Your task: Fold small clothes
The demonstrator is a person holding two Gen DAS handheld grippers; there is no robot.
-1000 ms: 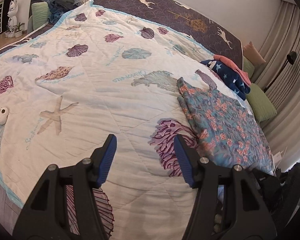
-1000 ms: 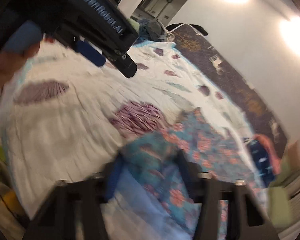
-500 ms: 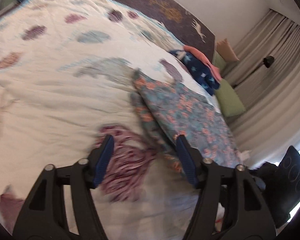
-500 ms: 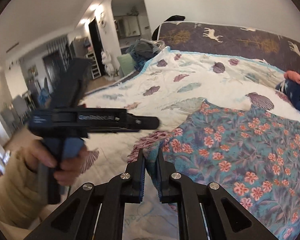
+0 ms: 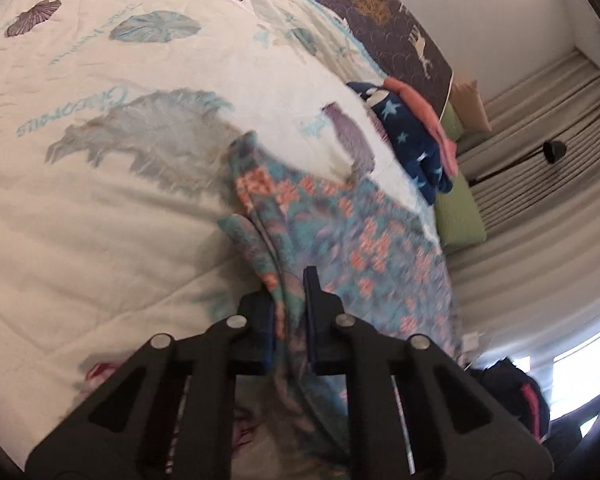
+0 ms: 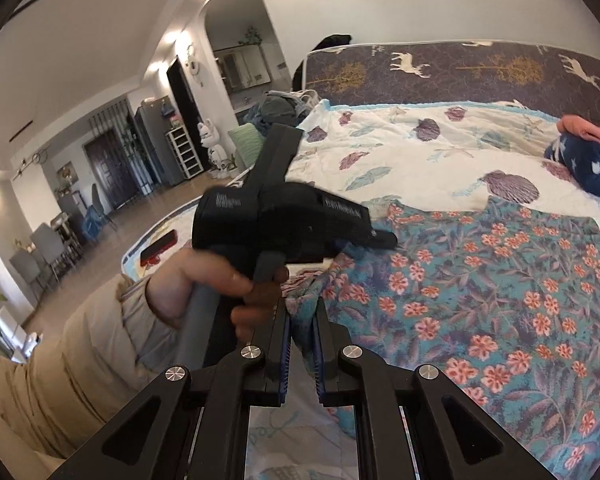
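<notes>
A teal floral garment (image 5: pixel 352 236) lies spread on the white seashell quilt (image 5: pixel 120 208); it also shows in the right wrist view (image 6: pixel 480 292). My left gripper (image 5: pixel 290 288) is shut on the garment's near left edge, with cloth pinched between the blue pads. My right gripper (image 6: pixel 302 320) is shut on the garment's near corner, just beside the left gripper's body (image 6: pixel 284 224), held in a hand.
Folded navy star and pink clothes (image 5: pixel 416 136) are stacked at the quilt's far right, also in the right wrist view (image 6: pixel 584 156). A green pillow (image 5: pixel 458 220) lies past the garment. A dark patterned headboard (image 6: pixel 452 72) backs the bed. Curtains hang right.
My left gripper moved right onto the garment's edge and closed on it. My right gripper closed on the garment's corner and holds it.
</notes>
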